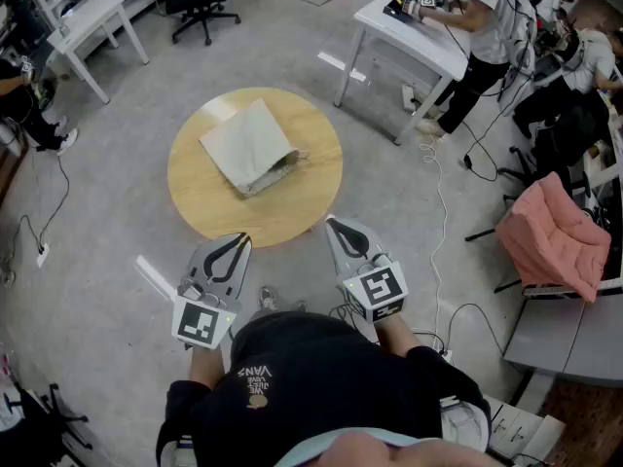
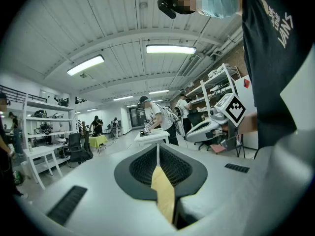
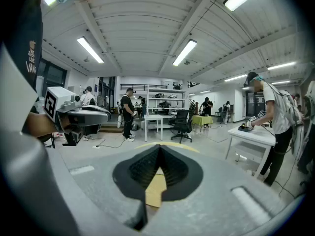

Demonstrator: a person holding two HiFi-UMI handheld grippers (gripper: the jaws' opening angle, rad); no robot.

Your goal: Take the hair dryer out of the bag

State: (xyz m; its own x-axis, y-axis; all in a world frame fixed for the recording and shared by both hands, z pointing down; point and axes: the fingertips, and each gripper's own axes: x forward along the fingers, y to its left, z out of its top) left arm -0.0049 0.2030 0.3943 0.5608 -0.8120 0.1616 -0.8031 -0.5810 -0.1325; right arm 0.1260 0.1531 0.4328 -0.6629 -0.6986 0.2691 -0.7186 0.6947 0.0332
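Nothing begun yet; the pale grey cloth bag (image 1: 251, 147) lies mid round wooden tabletop (image 1: 204, 197), hair dryer unseen, presumably inside; left hand-held gripper (image 1: 241, 238) and right hand-held gripper (image 1: 332, 224) hover at the tabletop's near edge, jaws pressed together, empty; next they must open and reach the bag's mouth

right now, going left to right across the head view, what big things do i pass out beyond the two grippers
white rectangular table → pale grey fabric bag → white metal-legged desk → pink padded cloth
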